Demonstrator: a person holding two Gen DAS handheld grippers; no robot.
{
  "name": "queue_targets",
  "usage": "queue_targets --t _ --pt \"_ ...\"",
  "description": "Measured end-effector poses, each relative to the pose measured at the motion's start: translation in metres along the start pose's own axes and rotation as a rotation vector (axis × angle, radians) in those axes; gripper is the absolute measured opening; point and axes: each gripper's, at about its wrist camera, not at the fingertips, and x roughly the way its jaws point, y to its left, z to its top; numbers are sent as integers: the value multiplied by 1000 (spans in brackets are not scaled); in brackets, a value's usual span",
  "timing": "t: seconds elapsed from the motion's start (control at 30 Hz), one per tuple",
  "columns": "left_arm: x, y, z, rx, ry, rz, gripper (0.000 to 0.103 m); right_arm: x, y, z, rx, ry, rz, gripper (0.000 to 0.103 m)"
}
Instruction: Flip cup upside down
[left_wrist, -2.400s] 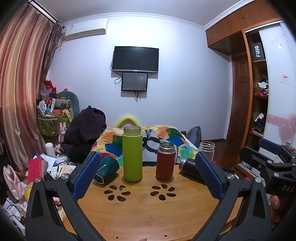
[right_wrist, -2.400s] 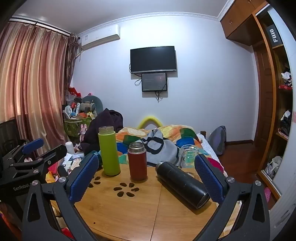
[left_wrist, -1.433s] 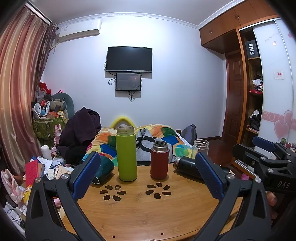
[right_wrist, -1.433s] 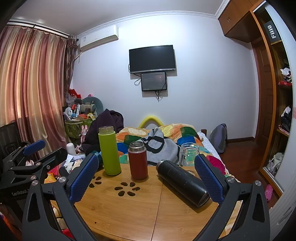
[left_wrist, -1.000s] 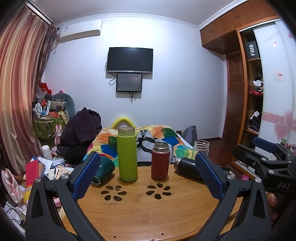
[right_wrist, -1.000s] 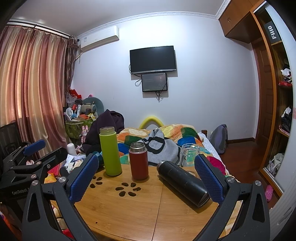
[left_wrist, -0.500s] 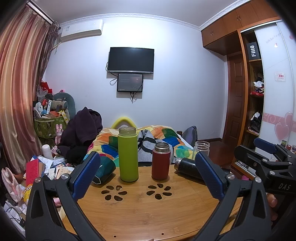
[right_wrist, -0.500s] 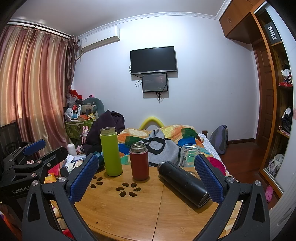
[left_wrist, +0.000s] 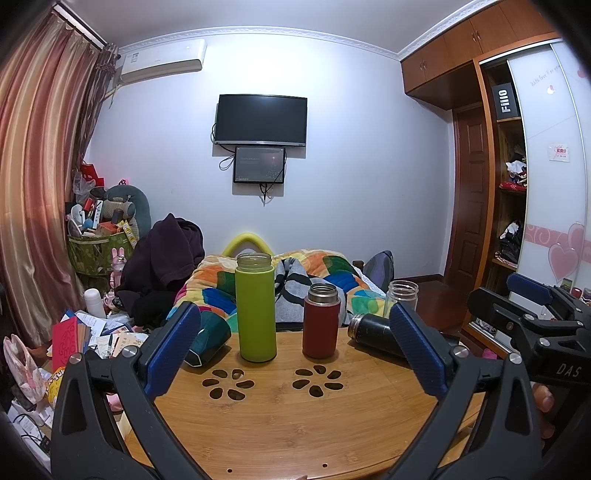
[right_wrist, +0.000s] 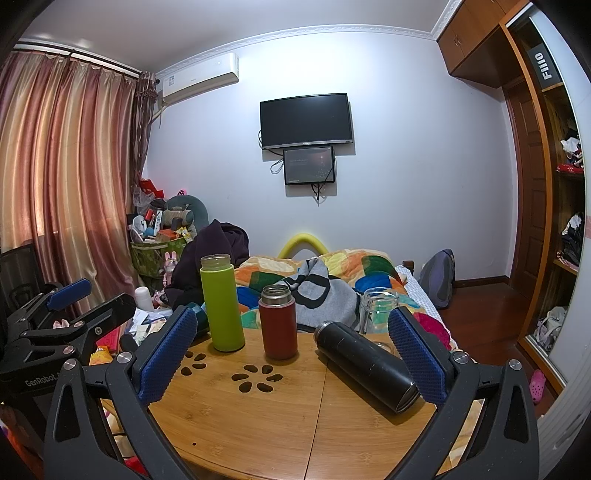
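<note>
A tall green cup (left_wrist: 256, 306) stands upright on the round wooden table (left_wrist: 288, 417), with a shorter red cup (left_wrist: 320, 320) upright to its right. A black cup (left_wrist: 373, 334) lies on its side at the right, and a clear glass jar (left_wrist: 402, 297) stands behind it. A dark teal cup (left_wrist: 208, 341) lies tipped at the table's left edge. My left gripper (left_wrist: 291, 350) is open and empty, held back from the cups. My right gripper (right_wrist: 288, 349) is open and empty; the green cup (right_wrist: 221, 302), red cup (right_wrist: 277, 321) and black cup (right_wrist: 365, 365) lie ahead of it.
Flower-shaped cut-outs (left_wrist: 317, 376) pierce the table top. A bed with a colourful quilt (left_wrist: 314, 273) lies behind the table. Clutter and papers (left_wrist: 92, 328) fill the floor at left. A wardrobe (left_wrist: 517, 206) stands at right.
Both grippers drifted slightly, so the cups shifted a little in view. Both stay open and empty. No cup has moved on the table.
</note>
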Motion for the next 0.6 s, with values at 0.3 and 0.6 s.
queue_targets --t 0.3,0.6 --pt "0 -1 0 0 -1 0 103 0 0 0 0 -1 0 103" --pt "2 -3 0 4 5 -3 103 1 -1 -1 0 -2 -1 103"
